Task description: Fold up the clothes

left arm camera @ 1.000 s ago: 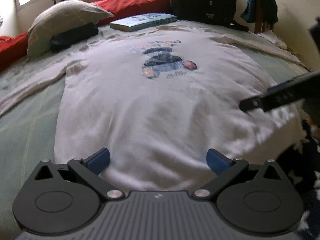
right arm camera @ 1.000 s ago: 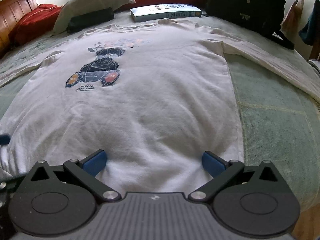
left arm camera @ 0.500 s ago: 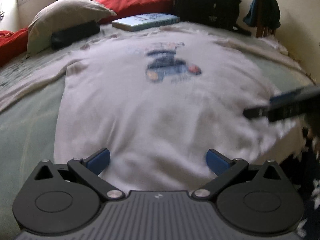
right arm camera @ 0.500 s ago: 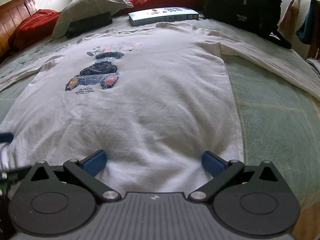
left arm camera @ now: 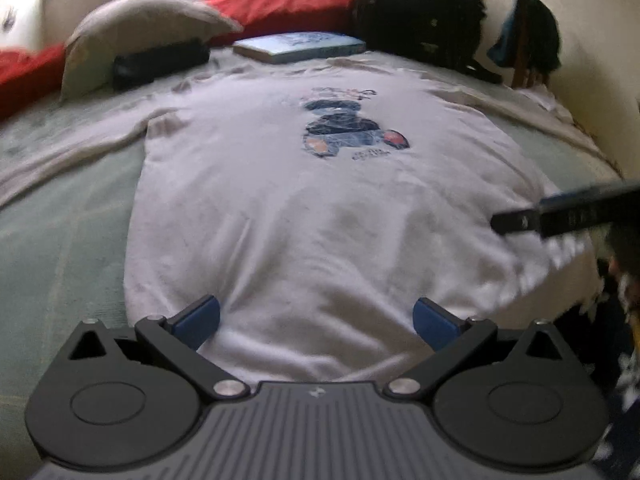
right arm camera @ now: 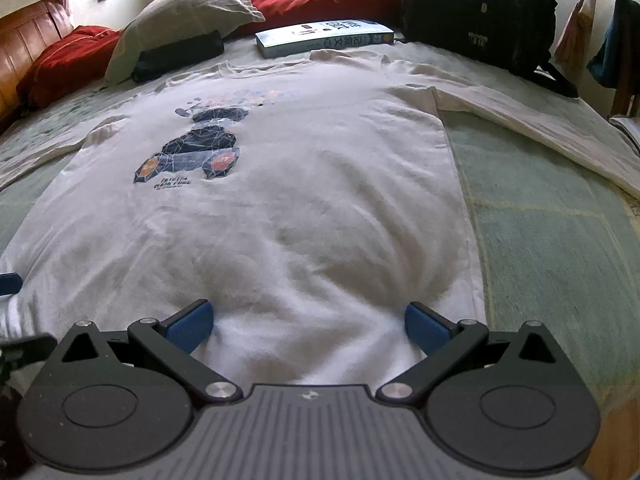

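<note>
On the bed a white shirt lay flat. Left gripper and right gripper hovered at its hem, both spread wide, grasping nothing

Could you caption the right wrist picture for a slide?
Open right gripper poised at the hem of a white long-sleeved shirt spread flat on a bed.

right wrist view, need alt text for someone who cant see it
A white long-sleeved shirt with a dark bear print lies flat, sleeves spread, on a green bedspread, the open right gripper over its near hem. Behind it are a pillow, book and black backpack.
</note>
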